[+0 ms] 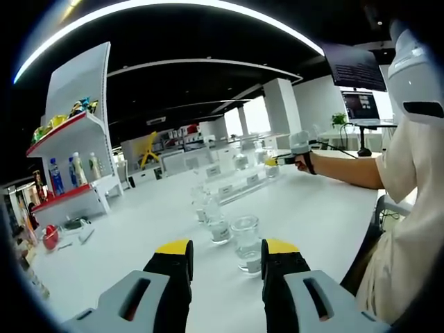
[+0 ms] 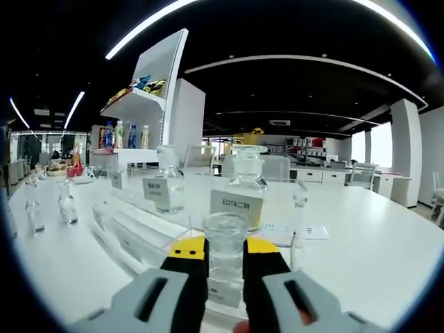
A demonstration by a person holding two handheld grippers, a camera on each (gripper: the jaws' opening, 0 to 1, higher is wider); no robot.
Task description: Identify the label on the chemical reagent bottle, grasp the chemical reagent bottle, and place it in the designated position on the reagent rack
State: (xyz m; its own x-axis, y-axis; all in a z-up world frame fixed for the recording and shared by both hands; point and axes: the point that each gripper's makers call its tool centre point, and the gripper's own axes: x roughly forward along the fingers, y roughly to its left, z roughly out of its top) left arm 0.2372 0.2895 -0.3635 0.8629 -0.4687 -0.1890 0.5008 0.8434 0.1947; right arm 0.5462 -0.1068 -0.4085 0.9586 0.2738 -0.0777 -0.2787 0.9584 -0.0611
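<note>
1. Where the right gripper view looks along its jaws, the right gripper (image 2: 225, 267) is clamped on a reagent bottle (image 2: 225, 260), one yellow-tipped jaw on each side of the glass.
2. The reagent bottle is clear glass with a wide open mouth and a white label low on its body; the label text is too blurred to read.
3. The bottle stands at the near edge of a clear acrylic reagent rack (image 2: 139, 225) on the white table (image 2: 374, 257).
4. Behind it, a stoppered bottle (image 2: 248, 173) sits on the rack above a tag reading "EDTA" (image 2: 236, 205).
5. The left gripper (image 1: 227, 267) is released, its jaws apart and holding nothing.
6. Just ahead of it, a clear glass bottle (image 1: 247, 243) stands on the table.
</note>
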